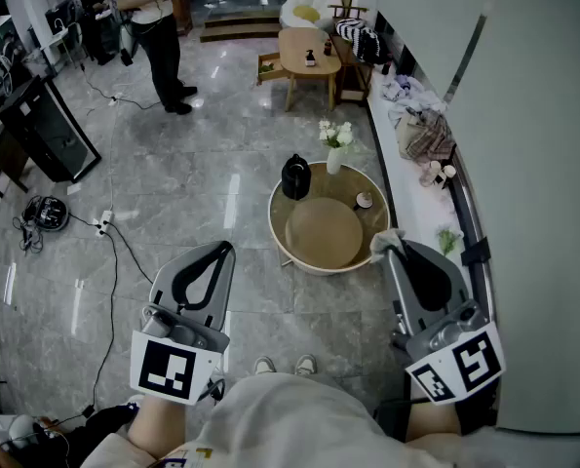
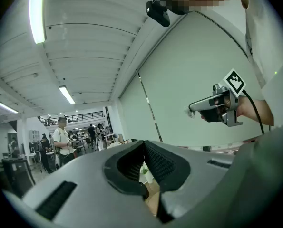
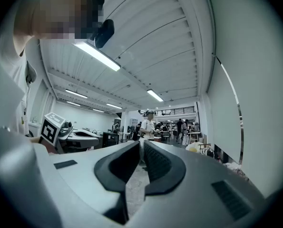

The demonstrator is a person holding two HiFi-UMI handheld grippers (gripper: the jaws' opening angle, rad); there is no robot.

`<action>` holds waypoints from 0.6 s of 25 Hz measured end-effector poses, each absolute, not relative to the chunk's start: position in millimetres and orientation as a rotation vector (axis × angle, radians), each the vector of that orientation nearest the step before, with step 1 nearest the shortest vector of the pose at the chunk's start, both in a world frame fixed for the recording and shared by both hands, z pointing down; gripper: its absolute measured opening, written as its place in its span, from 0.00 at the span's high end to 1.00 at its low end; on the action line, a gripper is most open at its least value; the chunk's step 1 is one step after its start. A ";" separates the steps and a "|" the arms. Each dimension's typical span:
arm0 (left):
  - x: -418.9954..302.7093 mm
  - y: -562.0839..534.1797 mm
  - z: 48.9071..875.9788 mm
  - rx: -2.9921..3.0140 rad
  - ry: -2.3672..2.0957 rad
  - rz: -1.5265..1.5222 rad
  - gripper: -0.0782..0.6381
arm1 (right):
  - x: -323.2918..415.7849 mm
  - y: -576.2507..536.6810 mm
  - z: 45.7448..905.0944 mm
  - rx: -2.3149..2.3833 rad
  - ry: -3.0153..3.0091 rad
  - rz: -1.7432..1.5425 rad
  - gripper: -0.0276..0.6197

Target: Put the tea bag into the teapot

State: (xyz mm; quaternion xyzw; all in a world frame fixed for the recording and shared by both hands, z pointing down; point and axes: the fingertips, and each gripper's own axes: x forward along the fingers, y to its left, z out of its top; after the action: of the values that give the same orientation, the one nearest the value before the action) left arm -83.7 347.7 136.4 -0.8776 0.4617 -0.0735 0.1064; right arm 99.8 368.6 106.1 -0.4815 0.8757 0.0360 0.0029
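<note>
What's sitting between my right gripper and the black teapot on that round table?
Head view: only the round tan mat lies between the right gripper and teapot; the small cup sits just aside.

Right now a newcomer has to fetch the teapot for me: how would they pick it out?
Find the round low table on the grey floor. The teapot stands at its far left edge, next to a white vase of flowers. It is the only black thing there; the vase and the small cup are pale.
</note>
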 end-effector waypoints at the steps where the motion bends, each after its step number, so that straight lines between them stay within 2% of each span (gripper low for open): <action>1: -82.6 347.8 137.9 -2.587 1.355 -0.221 0.88 | 100.2 368.4 107.1 -1.508 2.747 0.115 0.91; 15: -49.7 358.0 140.8 -2.585 1.352 -0.250 0.88 | 134.3 377.2 108.0 -1.493 2.723 0.103 0.91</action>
State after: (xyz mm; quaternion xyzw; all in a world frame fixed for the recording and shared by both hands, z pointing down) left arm -49.7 358.0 140.8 -0.8778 0.4593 -0.0848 0.1068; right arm 134.3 377.2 108.0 -0.4803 0.8763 0.0332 0.0172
